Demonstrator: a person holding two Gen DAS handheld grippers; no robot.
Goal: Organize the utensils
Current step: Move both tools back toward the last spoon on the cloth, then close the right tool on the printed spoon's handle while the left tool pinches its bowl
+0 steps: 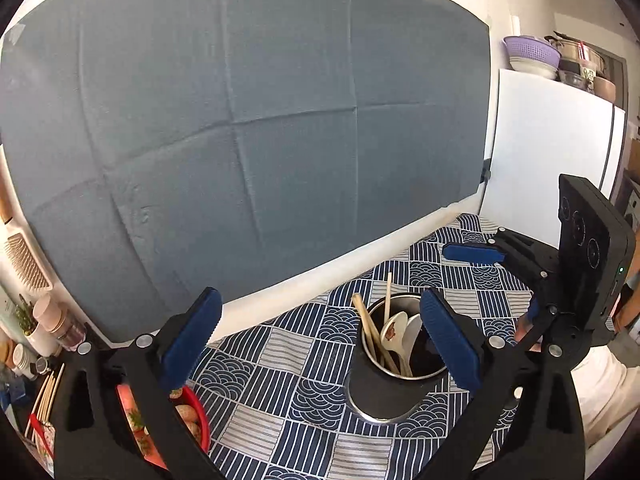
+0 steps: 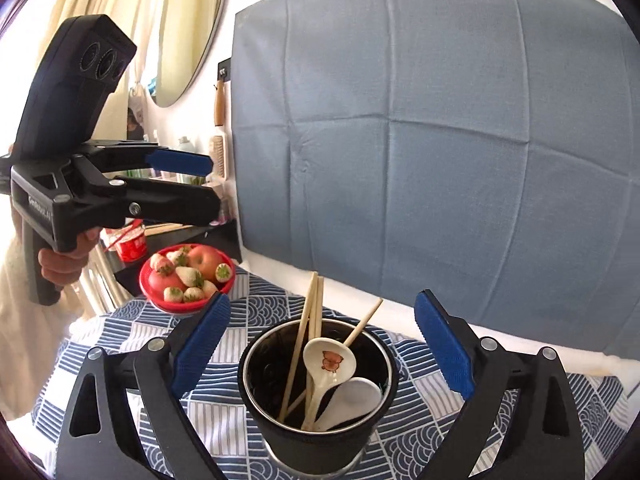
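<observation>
Nearest, both our tools stand spread wide and empty: the left tool (image 1: 320, 344) and the right tool (image 2: 320, 348). Between the right tool's pads sits the steel cup (image 2: 316, 432) on the patterned tabletop (image 2: 420, 452), holding chopsticks (image 2: 310, 320) and two white spoons (image 2: 330, 360). Farther left we see a red bowl of fruit (image 2: 186, 276), then the grey backdrop (image 2: 432, 128).

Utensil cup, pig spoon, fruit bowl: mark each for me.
utensil cup (image 2: 256, 364), right wrist view, left side of the steel rim.
pig spoon (image 2: 329, 362), right wrist view, middle of its bowl.
fruit bowl (image 2: 176, 307), right wrist view, near red rim.
</observation>
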